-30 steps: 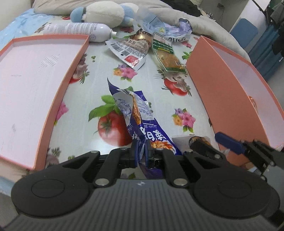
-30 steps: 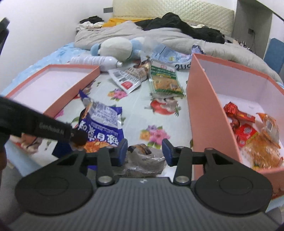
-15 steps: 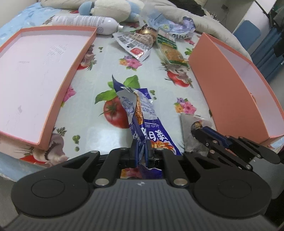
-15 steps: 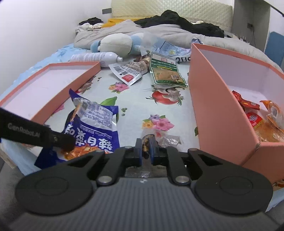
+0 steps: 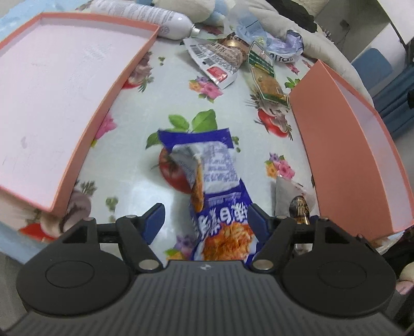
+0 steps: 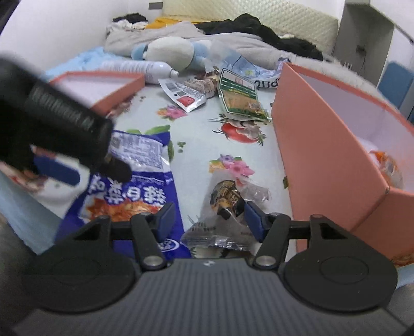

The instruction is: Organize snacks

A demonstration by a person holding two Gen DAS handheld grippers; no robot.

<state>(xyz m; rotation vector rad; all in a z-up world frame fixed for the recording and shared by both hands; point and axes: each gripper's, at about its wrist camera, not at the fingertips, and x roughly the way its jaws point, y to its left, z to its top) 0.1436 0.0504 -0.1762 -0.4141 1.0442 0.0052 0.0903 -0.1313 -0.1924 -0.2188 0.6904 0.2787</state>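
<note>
A blue snack bag (image 5: 220,196) lies on the floral tablecloth near the front edge. My left gripper (image 5: 207,219) is open, its fingers on either side of the bag's near end. The bag also shows in the right wrist view (image 6: 134,181). A small clear packet with a dark snack (image 6: 227,201) lies between the open fingers of my right gripper (image 6: 209,217). That packet shows at the right in the left wrist view (image 5: 297,201). The deep pink box (image 6: 323,144) on the right holds several orange and red snacks.
A shallow pink lid (image 5: 51,103) lies at the left. A white packet (image 5: 217,59), a green packet (image 5: 266,77), a white bottle (image 5: 145,15) and a plush toy (image 6: 170,51) lie at the far end. The table's front edge is just below both grippers.
Both grippers have opened. The left let go of the blue bag, which now lies on the table. The right let go of the clear packet.
</note>
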